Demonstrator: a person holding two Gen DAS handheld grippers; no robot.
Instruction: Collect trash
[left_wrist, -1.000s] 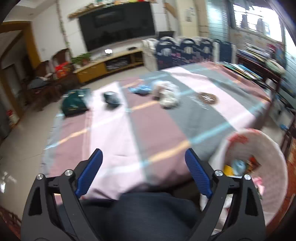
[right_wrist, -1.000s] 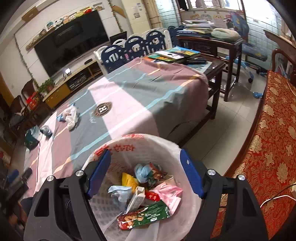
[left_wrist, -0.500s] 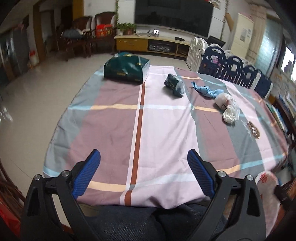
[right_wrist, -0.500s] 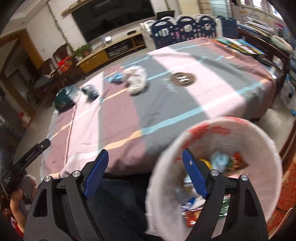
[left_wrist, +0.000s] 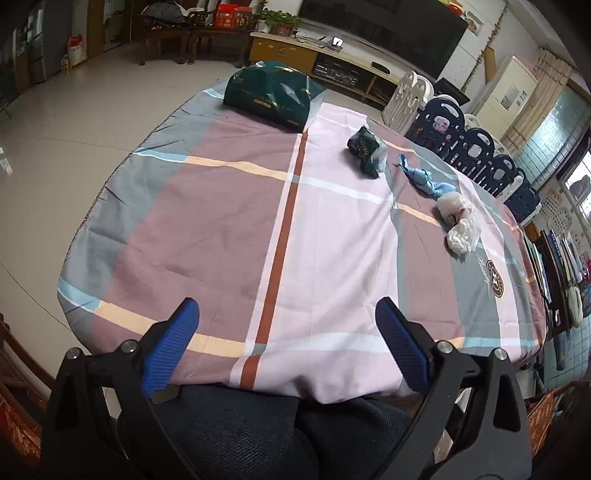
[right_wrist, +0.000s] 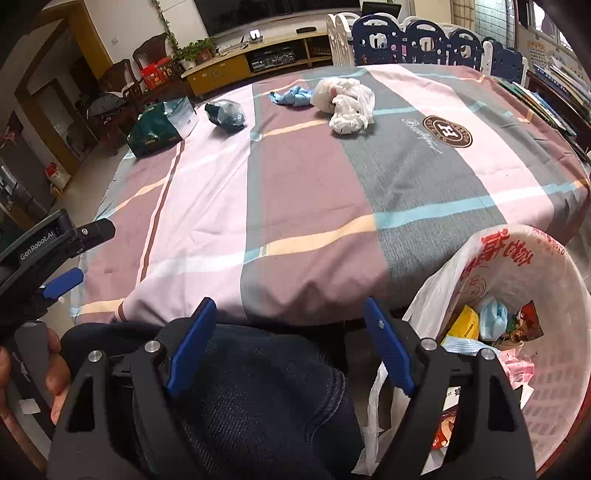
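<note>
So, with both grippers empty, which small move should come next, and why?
Probably reach the right gripper forward toward the white crumpled bag. Both it and the left gripper are open and empty at the table's near edge, and the trash lies far across the cloth.

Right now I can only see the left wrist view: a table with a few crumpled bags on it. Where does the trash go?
Observer: Into a white basket lined with a printed plastic bag. It stands on the floor at the near right edge of the table.
Operator: Anything in it already?
Observer: Yes, wrappers, among them a yellow packet and a crumpled blue piece.
Operator: And the other gripper?
Observer: The right gripper is open and empty, over the person's leg.
</note>
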